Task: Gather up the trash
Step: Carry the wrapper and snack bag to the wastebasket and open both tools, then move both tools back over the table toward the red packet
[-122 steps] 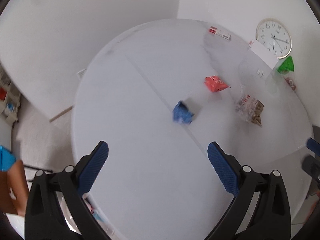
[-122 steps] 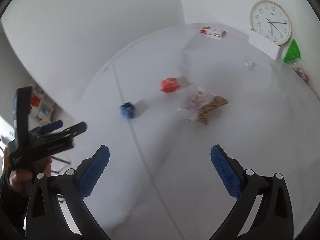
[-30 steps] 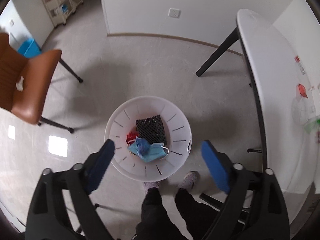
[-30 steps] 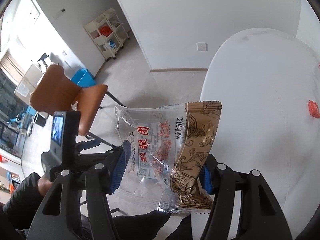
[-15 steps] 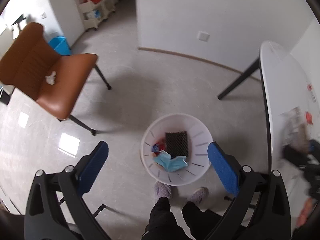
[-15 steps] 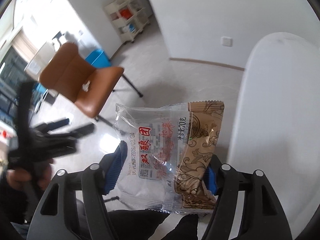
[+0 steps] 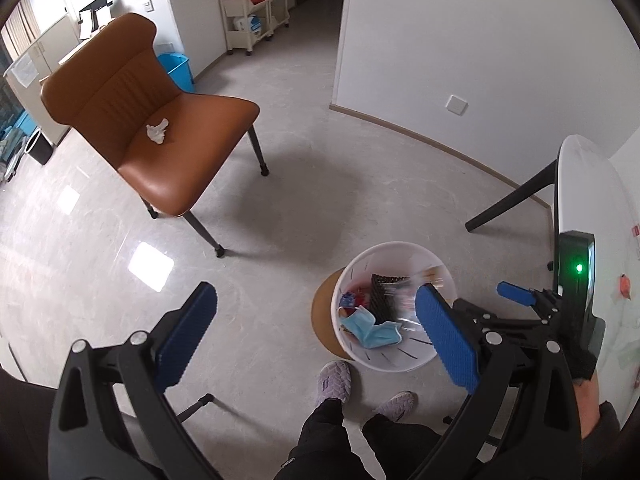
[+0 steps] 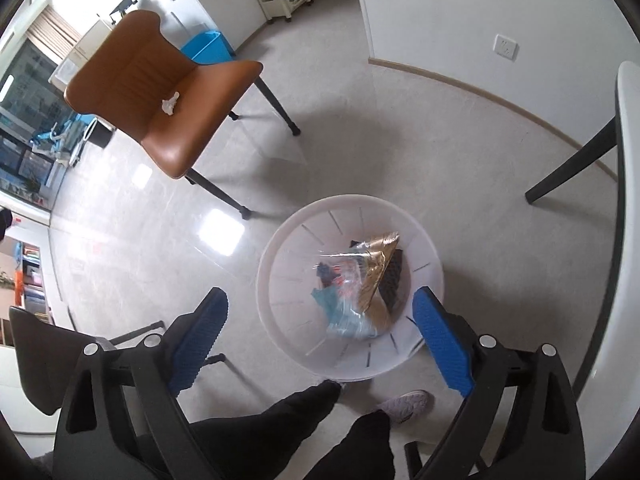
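A white round trash bin [image 8: 280, 248] stands on the floor by my feet; it also shows in the left wrist view [image 7: 360, 264]. A clear and gold snack wrapper [image 8: 368, 276] is falling, blurred, inside the bin, over a blue face mask [image 7: 372, 330], a black mesh piece [image 7: 382, 292] and red scraps. My right gripper [image 8: 320, 336] is open and empty, just above the bin. My left gripper [image 7: 316, 336] is open and empty, left of the bin. The right gripper shows in the left wrist view [image 7: 520, 296]. A crumpled white tissue [image 7: 157, 130] lies on the brown chair seat.
A brown chair [image 7: 168, 160] stands on the floor to the left. The white table [image 7: 584, 216] edge and black leg [image 7: 512, 200] are at right, with a red wrapper [image 7: 625, 285] on top. A blue bin [image 7: 176, 68] and white shelves [image 7: 256, 4] stand at the back.
My right gripper has opened and let go of the snack wrapper, which now falls into the bin. Both grippers have swung further over the floor.
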{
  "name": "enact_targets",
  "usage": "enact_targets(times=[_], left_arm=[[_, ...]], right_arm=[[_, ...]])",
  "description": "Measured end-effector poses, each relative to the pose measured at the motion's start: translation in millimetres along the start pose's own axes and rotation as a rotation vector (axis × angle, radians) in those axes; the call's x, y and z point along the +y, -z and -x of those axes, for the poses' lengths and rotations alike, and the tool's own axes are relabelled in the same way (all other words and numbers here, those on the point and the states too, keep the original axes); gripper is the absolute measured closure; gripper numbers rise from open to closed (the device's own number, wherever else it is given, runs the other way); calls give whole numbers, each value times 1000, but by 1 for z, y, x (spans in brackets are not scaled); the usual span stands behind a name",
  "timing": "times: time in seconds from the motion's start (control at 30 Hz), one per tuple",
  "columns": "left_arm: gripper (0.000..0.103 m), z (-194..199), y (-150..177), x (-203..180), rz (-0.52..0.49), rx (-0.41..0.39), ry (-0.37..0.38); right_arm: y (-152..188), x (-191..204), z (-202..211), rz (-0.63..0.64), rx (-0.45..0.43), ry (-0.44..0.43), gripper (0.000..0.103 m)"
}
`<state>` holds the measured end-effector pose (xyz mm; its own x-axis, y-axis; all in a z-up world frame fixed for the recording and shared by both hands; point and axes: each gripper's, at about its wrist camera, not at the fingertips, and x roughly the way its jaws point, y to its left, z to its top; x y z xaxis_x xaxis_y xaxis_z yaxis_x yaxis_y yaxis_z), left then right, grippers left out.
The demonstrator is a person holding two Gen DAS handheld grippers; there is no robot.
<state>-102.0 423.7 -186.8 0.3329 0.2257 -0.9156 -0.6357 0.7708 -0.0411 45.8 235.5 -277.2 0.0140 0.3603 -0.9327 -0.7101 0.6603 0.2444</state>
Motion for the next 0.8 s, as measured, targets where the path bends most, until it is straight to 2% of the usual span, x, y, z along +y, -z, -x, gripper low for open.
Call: enact_targets(times=[0.17,0.23,0.4,0.6,0.8], left_arm=[[8,9,-1,-6,-11,-13,13],[8,13,-2,-14,-31,-30,23],[8,26,-9,-44,-83,-60,70],[8,43,-10,-92,-164,-97,121],[8,50,-6,-140,-243,-100,162]], right_arm=[[-5,-4,40,-34,-88,9,6],[-1,-7,73,-52,-156,28,3],[20,-22,151,-110,-287,60,3],[58,-44,210,-167,-366,146,3],[88,-69,236,-219,-404,189,3]])
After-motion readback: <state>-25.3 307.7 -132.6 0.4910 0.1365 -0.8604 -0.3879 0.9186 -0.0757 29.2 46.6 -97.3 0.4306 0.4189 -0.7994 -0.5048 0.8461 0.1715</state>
